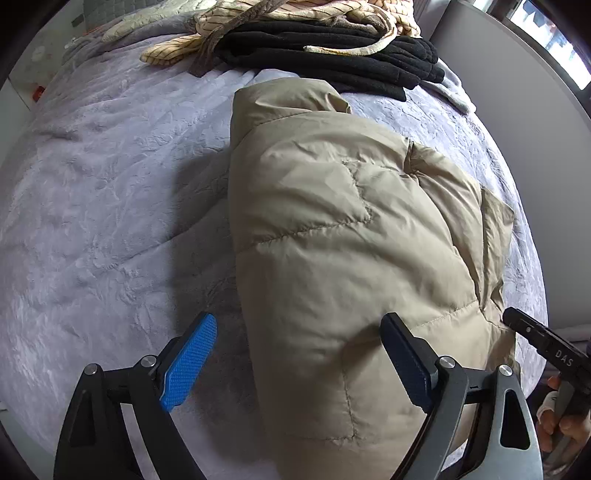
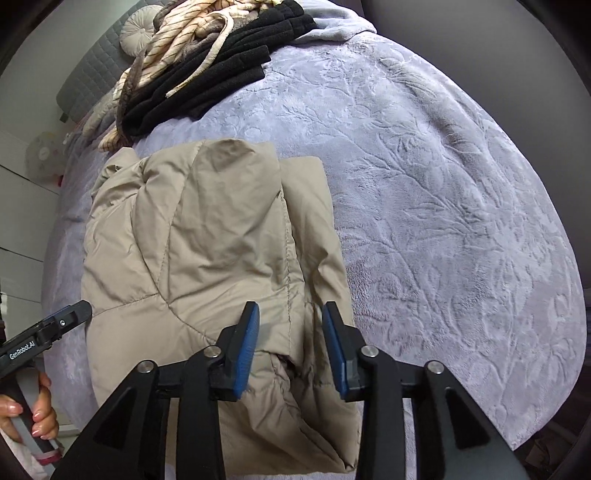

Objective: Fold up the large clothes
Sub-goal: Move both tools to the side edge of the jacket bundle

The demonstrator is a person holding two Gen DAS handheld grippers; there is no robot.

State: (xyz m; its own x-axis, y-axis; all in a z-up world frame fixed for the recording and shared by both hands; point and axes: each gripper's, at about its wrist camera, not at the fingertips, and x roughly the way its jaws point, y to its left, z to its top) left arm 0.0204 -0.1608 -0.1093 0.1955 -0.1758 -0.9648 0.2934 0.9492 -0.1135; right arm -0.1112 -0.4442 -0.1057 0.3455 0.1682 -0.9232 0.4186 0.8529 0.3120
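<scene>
A beige quilted puffer jacket (image 1: pixel 343 236) lies folded into a long bundle on a lavender plush bedspread (image 1: pixel 103 192). It also shows in the right wrist view (image 2: pixel 207 236). My left gripper (image 1: pixel 299 354) is open wide over the jacket's near left edge, with nothing between the blue pads. My right gripper (image 2: pixel 290 341) is open over the jacket's near right edge, where a fold of fabric rises between its jaws. The right gripper's tip (image 1: pixel 535 332) shows at the right in the left wrist view. The left gripper's tip (image 2: pixel 55 325) shows at the left in the right wrist view.
A stack of folded black clothes (image 1: pixel 332 48) with a cream striped garment (image 1: pixel 288 11) on top lies at the far end of the bed. It also shows in the right wrist view (image 2: pixel 207 74). A grey headboard (image 2: pixel 88 74) and a round cushion (image 2: pixel 136 29) are beyond it. Bedspread (image 2: pixel 443 206) stretches right.
</scene>
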